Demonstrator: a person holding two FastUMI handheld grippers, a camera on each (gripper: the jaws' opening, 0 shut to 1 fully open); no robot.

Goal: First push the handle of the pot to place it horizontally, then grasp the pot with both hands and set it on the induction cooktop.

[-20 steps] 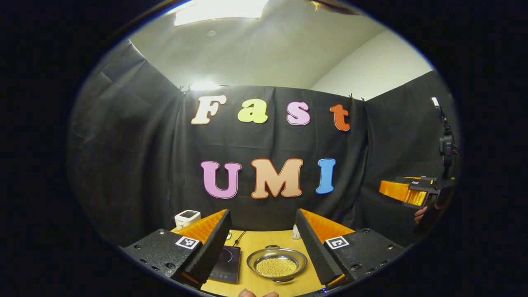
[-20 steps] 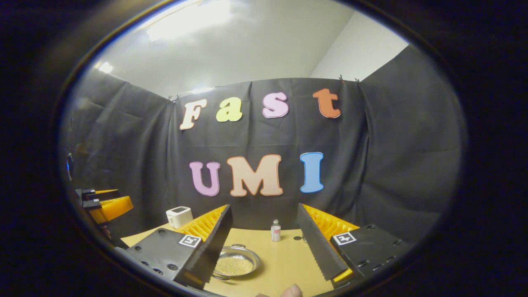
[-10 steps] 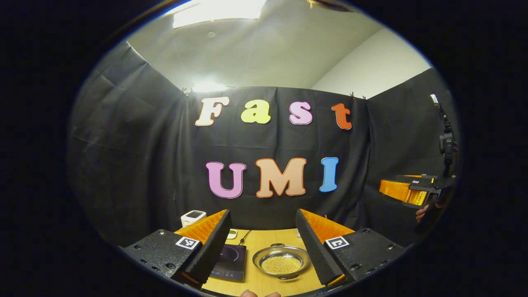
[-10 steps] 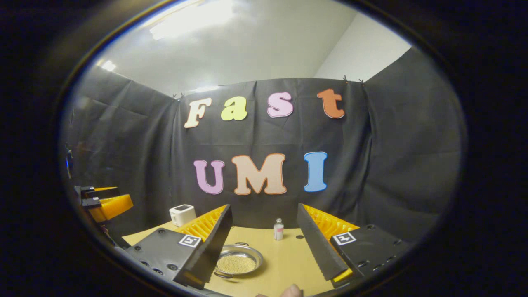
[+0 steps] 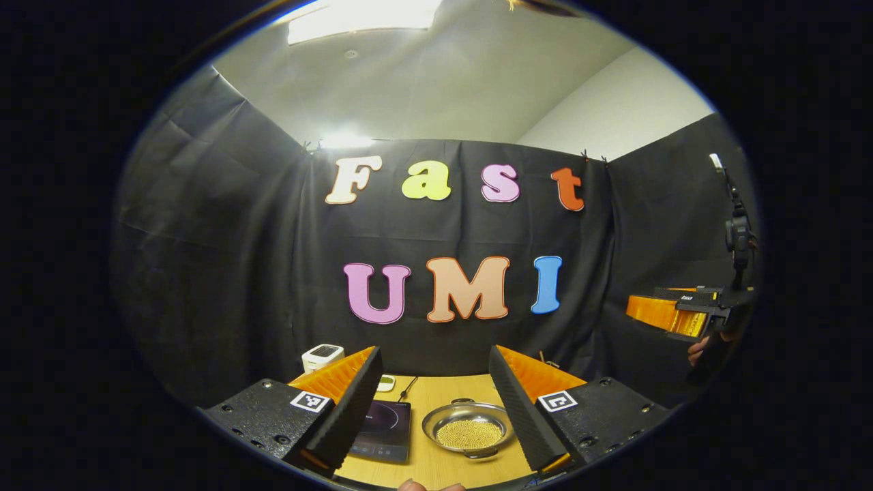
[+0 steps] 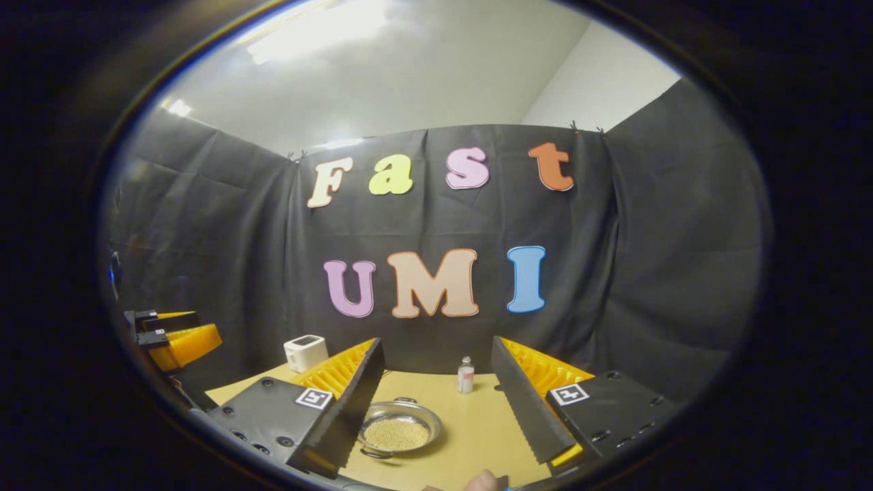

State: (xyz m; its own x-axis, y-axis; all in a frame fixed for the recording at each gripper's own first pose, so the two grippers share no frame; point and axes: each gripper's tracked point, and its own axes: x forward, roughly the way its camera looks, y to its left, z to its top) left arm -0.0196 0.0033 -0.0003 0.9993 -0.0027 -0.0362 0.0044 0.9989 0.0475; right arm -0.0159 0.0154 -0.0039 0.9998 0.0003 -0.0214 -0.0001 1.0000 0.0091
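Pot (image 5: 467, 429) in shallow steel, its bottom covered with small golden beads, is sitting on the wooden table (image 5: 436, 467) just right of the dark induction cooktop (image 5: 382, 429), with one small loop handle (image 5: 464, 401) pointing toward the booth wall and the other (image 5: 483, 454) toward the camera. Both tools are hanging above the table, well clear of the pot: the left gripper (image 5: 433, 402) is framing cooktop and pot between its widely spread fingers, while the right gripper (image 6: 436, 402) is holding its own fingers equally far apart, with the pot (image 6: 399, 431) sitting low beside its left finger. A white timer-like box (image 6: 305, 352) and a small bottle (image 6: 466, 375) are standing near the back edge. By the look of it, the opening step is only beginning: the handles are not yet lying crosswise. Next, one gripper likely needs to descend and nudge a handle sideways, turning the pot until both loops face left and right for a two-handed lift.
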